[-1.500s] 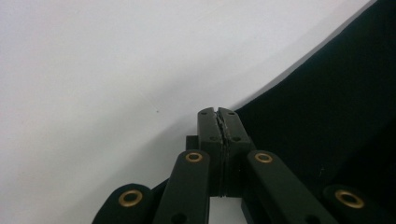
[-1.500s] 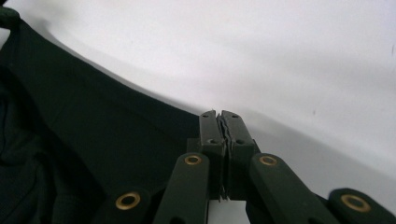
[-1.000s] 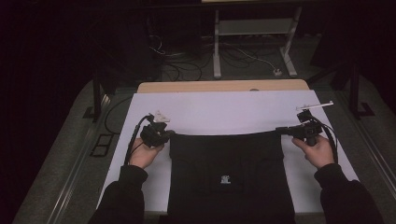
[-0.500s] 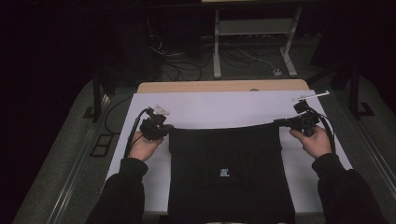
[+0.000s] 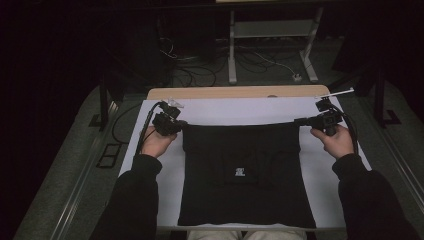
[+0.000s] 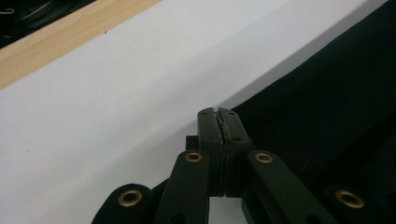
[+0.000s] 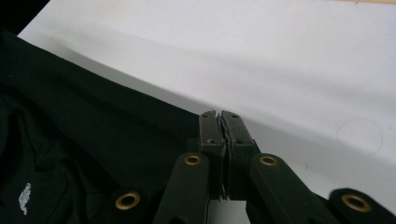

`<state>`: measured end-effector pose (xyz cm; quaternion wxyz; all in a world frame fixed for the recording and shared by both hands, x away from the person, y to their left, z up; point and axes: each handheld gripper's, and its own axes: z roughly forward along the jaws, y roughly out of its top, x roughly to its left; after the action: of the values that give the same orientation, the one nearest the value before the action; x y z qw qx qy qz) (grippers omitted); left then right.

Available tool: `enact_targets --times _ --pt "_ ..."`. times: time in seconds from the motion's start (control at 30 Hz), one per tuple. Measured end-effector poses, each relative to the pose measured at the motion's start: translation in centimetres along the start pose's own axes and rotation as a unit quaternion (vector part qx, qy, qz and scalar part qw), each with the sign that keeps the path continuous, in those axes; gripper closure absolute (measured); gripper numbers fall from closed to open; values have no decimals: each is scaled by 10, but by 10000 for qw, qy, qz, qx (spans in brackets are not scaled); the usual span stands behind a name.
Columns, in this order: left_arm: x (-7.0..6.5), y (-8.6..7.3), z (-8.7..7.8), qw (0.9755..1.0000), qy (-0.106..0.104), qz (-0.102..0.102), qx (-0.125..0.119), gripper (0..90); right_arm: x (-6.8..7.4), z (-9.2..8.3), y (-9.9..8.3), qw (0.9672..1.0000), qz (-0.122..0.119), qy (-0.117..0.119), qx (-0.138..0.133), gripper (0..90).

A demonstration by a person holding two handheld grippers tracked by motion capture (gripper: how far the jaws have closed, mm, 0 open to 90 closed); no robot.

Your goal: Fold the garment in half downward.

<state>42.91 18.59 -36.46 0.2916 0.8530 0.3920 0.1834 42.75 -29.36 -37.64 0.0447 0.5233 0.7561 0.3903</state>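
A black garment [image 5: 245, 175] with a small white logo lies spread on the white sheet [image 5: 240, 107], its near hem at the table's front edge. My left gripper [image 5: 178, 124] is shut on the garment's far left corner. My right gripper [image 5: 299, 121] is shut on the far right corner. The far edge runs taut and straight between them. In the left gripper view the jaws [image 6: 218, 114] are pressed together, with the dark cloth [image 6: 327, 93] to their right. In the right gripper view the shut jaws [image 7: 219, 116] pinch the cloth [image 7: 93, 126] that spreads to their left.
A wooden table edge [image 5: 235, 92] shows beyond the white sheet. Behind the table, cables [image 5: 195, 70] lie on the dark floor beside a metal stand [image 5: 232, 45]. Bare white sheet flanks the garment on both sides.
Both hands have moved away from the person and slightly up, carrying the garment's far edge farther across the sheet. More of the garment now lies stretched out flat.
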Motion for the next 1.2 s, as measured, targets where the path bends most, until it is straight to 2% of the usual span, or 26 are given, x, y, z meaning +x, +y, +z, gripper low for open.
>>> enact_targets --times 0.07,0.43,0.63,0.77,0.93,1.2 --pt "2 4 3 9999 -11 83 55 878 -1 1 3 10000 -39 -34 -1 868" --pt "10 25 8 10000 58 75 -14 878 -9 5 13 9999 42 -92 -138 867" --pt "14 31 13 9999 44 118 43 878 -13 6 19 9998 85 -105 -140 867" --pt "18 33 17 10000 58 35 18 878 -15 8 23 9998 124 -119 -139 867" --pt "23 32 21 9999 52 -88 -32 878 -19 12 27 9995 166 -50 -261 866" --pt "32 32 29 9998 36 -219 -9 878 -21 23 32 9995 155 -92 -240 866"
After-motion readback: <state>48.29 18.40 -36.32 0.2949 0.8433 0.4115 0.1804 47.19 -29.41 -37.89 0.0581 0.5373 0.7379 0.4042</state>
